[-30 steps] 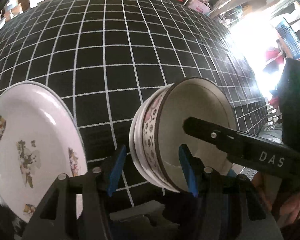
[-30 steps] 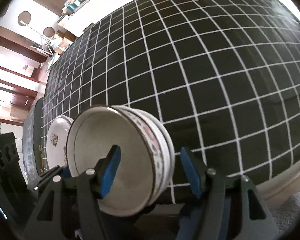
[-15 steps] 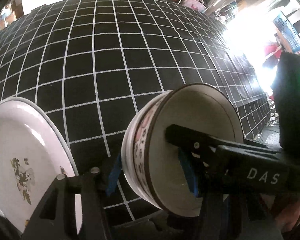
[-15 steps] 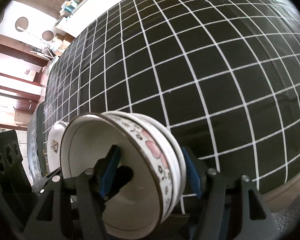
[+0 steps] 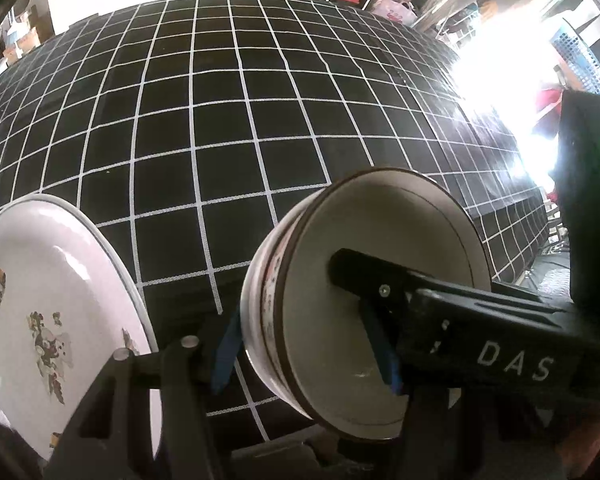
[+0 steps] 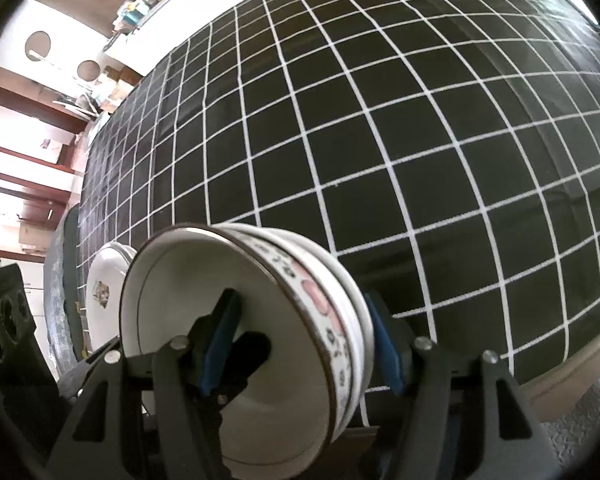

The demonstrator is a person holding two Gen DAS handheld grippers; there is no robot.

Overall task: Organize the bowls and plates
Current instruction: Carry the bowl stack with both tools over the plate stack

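Bowls (image 5: 364,300), nested pair, straddled by my left fingers (image 5: 226,344) and right fingers (image 6: 384,344); grip unclear either side. Plate (image 5: 52,304) beside, on worktop (image 5: 220,120).

A: What is covering the counter (image 5: 228,128)?

B: A black cloth with a white grid (image 6: 380,128) is lying over it, reaching to its near edge.

A: And what is sitting directly on it?

B: A white plate with small flower prints (image 5: 40,312) is resting near the near edge. A stack of bowls (image 6: 260,340) is standing beside it, though its contact with the cloth is hiding from view.
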